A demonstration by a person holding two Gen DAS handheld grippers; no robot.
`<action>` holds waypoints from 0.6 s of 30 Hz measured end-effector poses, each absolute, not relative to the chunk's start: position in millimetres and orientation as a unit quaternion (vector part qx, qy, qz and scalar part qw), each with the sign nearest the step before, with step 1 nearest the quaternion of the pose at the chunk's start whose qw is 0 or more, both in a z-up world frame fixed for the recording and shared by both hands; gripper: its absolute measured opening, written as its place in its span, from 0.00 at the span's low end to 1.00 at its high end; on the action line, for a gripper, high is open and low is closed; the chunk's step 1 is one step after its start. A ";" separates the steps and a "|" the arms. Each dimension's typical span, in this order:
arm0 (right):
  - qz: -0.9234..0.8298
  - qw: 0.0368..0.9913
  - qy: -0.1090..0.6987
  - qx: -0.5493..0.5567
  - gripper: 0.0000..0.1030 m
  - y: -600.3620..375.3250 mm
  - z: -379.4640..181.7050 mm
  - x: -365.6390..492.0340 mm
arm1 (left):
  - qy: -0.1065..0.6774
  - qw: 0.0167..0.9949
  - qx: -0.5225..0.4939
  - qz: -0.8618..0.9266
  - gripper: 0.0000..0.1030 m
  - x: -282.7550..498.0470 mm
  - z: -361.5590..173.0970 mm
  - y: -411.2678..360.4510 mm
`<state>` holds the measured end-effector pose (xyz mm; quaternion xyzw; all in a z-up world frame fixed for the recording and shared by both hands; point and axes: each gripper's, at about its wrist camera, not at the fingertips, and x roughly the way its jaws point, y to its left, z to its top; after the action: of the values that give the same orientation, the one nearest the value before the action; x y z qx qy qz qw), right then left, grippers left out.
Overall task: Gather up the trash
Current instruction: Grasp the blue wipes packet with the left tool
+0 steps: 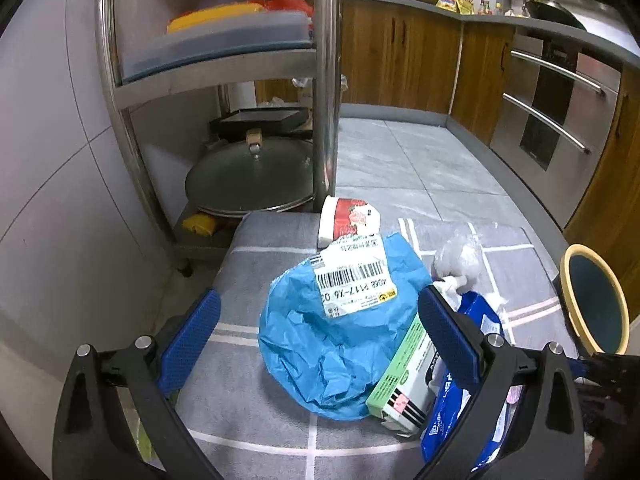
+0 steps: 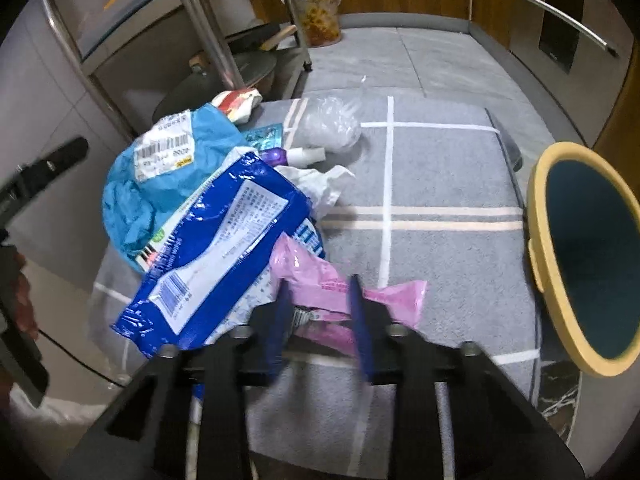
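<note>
A heap of trash lies on a grey rug. My left gripper is open, its blue pads on either side of a crumpled blue mailer bag with a barcode label. A green-and-white box leans by the right pad, and a red-and-white cup lies behind the bag. My right gripper is shut on a pink wrapper, next to a big blue snack bag. A clear plastic bag and white tissue lie further back.
A teal bin with a yellow rim stands at the rug's right edge. A steel rack with a pan lid is behind the heap, against the white wall. Wooden cabinets and an oven line the far side.
</note>
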<state>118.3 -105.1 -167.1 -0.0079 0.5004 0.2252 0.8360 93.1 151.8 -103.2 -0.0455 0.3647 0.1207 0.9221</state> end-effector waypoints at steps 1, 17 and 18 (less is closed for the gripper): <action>0.226 0.837 0.498 -0.010 0.06 -105.2 -166.6 119.0 | 0.367 0.921 -0.045 0.122 0.94 93.6 -104.0 151.5; 0.222 0.839 0.496 0.014 0.23 -127.8 -159.3 126.6 | 0.415 0.909 -0.026 -0.008 0.90 105.4 -126.4 97.0; 0.223 0.839 0.496 0.009 0.29 -127.2 -160.6 124.7 | 0.423 0.906 -0.021 -0.015 0.87 106.6 -130.6 92.5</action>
<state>124.7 -127.2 -160.6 0.0089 0.4961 0.2232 0.8390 106.6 92.5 -130.6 -0.0215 0.4228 -0.0155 0.9059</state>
